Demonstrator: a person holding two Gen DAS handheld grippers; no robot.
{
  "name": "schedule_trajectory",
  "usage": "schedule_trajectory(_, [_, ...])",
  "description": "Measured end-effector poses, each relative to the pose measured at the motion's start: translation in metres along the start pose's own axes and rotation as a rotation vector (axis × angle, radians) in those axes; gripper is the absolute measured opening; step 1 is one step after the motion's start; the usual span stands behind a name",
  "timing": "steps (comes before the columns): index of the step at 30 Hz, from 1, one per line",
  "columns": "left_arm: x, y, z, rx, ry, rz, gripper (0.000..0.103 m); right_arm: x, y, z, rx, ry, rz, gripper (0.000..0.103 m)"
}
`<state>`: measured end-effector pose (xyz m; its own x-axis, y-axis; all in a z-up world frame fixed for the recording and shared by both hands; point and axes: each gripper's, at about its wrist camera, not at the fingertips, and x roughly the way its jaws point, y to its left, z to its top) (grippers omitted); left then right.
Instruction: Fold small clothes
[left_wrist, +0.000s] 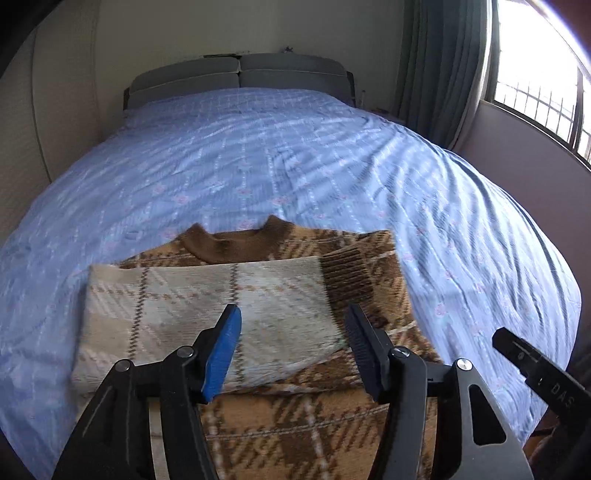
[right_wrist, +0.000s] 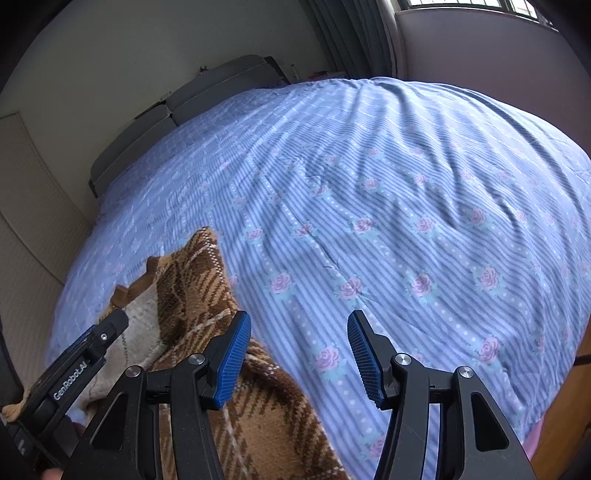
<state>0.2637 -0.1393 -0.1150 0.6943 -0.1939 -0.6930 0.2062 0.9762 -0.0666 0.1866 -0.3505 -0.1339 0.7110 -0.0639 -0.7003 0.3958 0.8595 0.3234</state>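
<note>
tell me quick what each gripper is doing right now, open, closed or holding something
Left gripper: open, nothing held, above the folded brown plaid sweater.
Right gripper: open, nothing held, over the blue bedspread.

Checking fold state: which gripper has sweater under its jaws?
The left gripper: sweater fills its gap. The right gripper frames mostly bedspread.

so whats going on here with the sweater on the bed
A person is folding a brown plaid sweater on a blue floral bedspread, using a handheld tool in each hand. One side is already folded across the chest, pale inside showing. The left tool hangs open over that fold, gripping nothing. The right tool is open too, over the bedspread beside the sweater.
</note>
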Motion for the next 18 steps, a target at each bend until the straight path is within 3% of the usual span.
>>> schedule_trajectory(4, [-0.007, 0.069, -0.01, -0.096, -0.001, 0.056, 0.066, 0.001, 0.034, -0.004, -0.084, -0.019, 0.037, 0.056])
schedule_trajectory(8, [-0.002, 0.122, -0.022, -0.204, 0.015, 0.012, 0.068, 0.014, 0.082, -0.007, -0.212, -0.031, 0.159, 0.056])
schedule_trajectory(12, [0.005, 0.148, -0.035, -0.242, 0.021, -0.013, 0.075, 0.032, 0.125, -0.011, -0.353, -0.031, 0.201, 0.056])
schedule_trajectory(18, [0.022, 0.152, -0.052, -0.203, 0.049, 0.004, 0.077, 0.076, 0.156, -0.023, -0.471, 0.05, 0.151, 0.056])
